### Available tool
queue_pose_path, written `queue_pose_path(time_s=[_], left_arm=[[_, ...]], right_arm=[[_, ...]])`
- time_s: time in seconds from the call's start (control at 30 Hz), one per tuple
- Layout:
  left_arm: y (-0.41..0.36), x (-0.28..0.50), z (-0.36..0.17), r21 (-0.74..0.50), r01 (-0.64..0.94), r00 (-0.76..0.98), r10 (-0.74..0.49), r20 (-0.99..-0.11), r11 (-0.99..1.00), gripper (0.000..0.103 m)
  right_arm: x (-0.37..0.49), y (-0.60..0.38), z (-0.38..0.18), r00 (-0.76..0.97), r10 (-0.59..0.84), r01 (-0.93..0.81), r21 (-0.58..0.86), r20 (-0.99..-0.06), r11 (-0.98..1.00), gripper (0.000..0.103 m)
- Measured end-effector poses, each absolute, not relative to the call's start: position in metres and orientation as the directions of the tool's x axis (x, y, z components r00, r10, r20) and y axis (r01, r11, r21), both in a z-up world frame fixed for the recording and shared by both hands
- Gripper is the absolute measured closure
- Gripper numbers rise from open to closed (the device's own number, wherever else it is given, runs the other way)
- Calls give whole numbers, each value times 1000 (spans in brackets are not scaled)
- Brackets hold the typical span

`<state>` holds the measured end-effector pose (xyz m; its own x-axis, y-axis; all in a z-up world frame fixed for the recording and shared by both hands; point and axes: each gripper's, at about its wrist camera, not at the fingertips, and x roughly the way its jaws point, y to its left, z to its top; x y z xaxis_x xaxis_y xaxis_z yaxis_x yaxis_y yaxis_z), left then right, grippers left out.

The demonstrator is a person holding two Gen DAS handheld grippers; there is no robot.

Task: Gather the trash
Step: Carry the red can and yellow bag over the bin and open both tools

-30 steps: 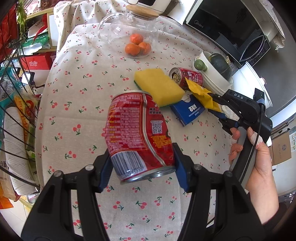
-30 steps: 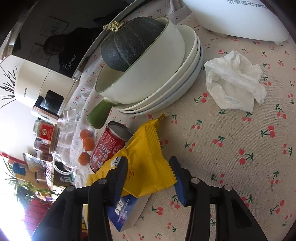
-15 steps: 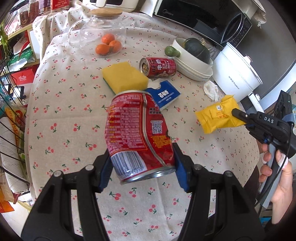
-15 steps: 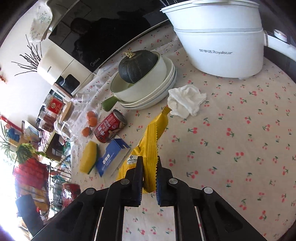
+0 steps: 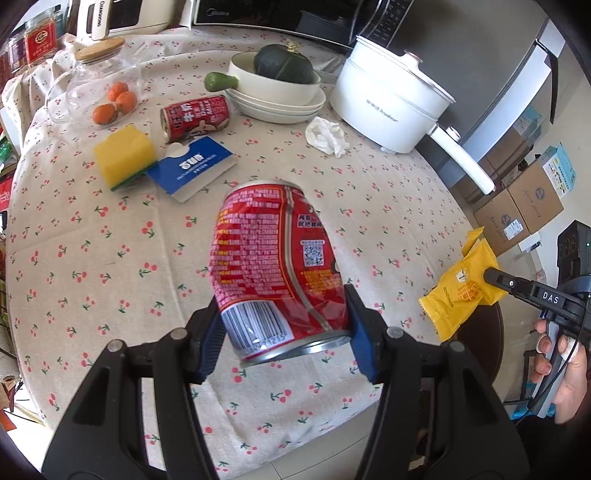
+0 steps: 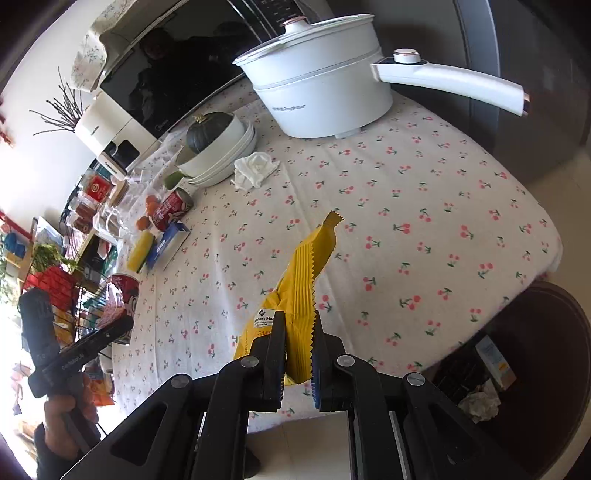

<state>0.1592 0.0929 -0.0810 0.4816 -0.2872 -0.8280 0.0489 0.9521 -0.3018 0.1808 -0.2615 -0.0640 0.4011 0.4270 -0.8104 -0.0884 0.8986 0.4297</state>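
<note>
My left gripper (image 5: 284, 332) is shut on a dented red can (image 5: 277, 266) and holds it above the cherry-print tablecloth (image 5: 110, 258). My right gripper (image 6: 298, 343) is shut on a yellow snack wrapper (image 6: 299, 280), held above the table's near right edge; the wrapper also shows in the left wrist view (image 5: 461, 284). On the table lie a second red can (image 5: 195, 118), a crumpled white tissue (image 5: 327, 134) and a blue carton (image 5: 194, 168). A dark round bin (image 6: 524, 373) with trash in it stands below the table edge at the right.
A yellow sponge (image 5: 123, 155), a glass jar with oranges (image 5: 99, 88), stacked bowls with a dark squash (image 5: 280, 85), and a white electric pot (image 5: 391, 103) stand on the table. A microwave (image 5: 295, 14) is behind. Cardboard boxes (image 5: 524, 199) sit on the floor.
Both grippers have pulled back from the table with their loads. The right gripper closed on the yellow wrapper, lifted it and carried it to the table's right edge near the bin.
</note>
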Motion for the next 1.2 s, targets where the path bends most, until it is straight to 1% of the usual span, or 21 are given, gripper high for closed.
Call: queue_pose_path(time_s=[0.13,0.23,0.27,0.4,0.5,0.8,0.97,1.03,1.07,1.1,1.13,1.17,1.2], left_arm=[[59,156,-88,-302,132,432,-329,-840,944,43],[38,154,-90,-303,168,413,-346,-842,938,43],[30,154,-90,-297,182,412,-347,-842,937,43],[-2,157,-91,-273,232,404,-348,-846,934,43],[-26,159,-93,-272,262,387,-359,-849,926,43],[-122,154,-102,-286,403,324,-428,-844,869,43],[-173,145,-109,-285,485,283,-457,-843,827,43],[-187,139,-112,-271,518,274,-457,-846,812,43],[-193,138,-113,-264,531,270,-456,-848,805,43],[-198,137,-115,-260,541,265,-455,-850,800,43],[-202,136,-116,-258,549,259,-456,-852,795,43],[-206,135,-118,-259,557,251,-457,-853,789,43],[-210,135,-119,-261,564,243,-459,-855,784,43]], right_arm=[[161,-301,-58,461,431,-57,459,-775,887,92],[151,-327,-66,439,435,23,494,-786,869,92],[148,-333,-65,446,442,21,503,-778,864,92],[134,-351,-59,466,415,6,472,-781,882,92],[121,-371,-61,473,368,19,426,-800,904,92],[86,-455,-91,459,248,188,366,-853,911,91],[82,-469,-109,430,237,227,358,-871,906,91],[85,-468,-114,414,240,232,357,-878,905,88],[87,-468,-116,400,255,234,368,-880,900,83],[87,-468,-117,393,263,244,376,-881,894,67],[87,-469,-116,398,257,254,375,-881,892,46],[86,-469,-113,406,250,254,371,-879,893,39],[86,-467,-110,409,249,245,368,-878,897,37]])
